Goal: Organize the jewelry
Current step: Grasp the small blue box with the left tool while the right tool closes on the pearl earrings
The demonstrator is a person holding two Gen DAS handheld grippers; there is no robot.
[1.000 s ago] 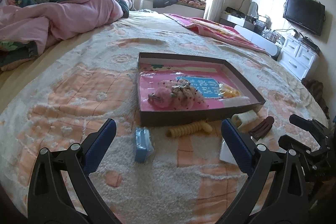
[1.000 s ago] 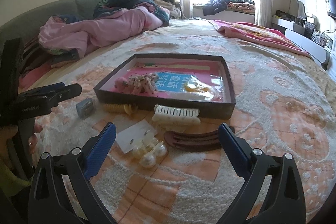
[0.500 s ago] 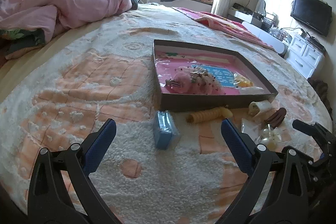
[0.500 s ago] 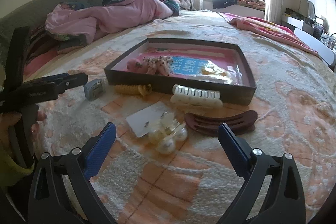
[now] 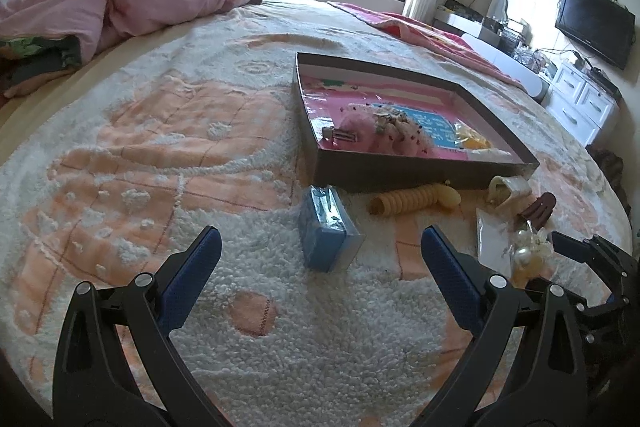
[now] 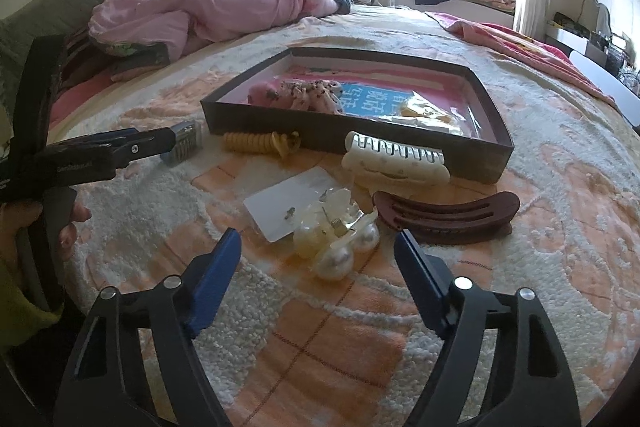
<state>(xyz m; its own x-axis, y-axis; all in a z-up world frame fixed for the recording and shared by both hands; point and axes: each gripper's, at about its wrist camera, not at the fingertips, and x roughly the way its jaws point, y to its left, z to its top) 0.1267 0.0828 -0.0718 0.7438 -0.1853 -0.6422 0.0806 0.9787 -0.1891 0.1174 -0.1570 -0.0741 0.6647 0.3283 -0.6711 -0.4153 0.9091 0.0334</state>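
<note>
My left gripper (image 5: 320, 259) is spread wide and holds nothing, its blue pads flanking the small blue box (image 5: 327, 234) on the bedspread (image 5: 160, 147) without touching it. My right gripper (image 6: 318, 255) is spread wide too, with the pearl hair clip (image 6: 336, 243) just ahead between the tips. The dark tray (image 6: 332, 131) sits mid-bed, the white claw clip (image 6: 394, 163) against its near wall, open bedspread to its left.
</note>
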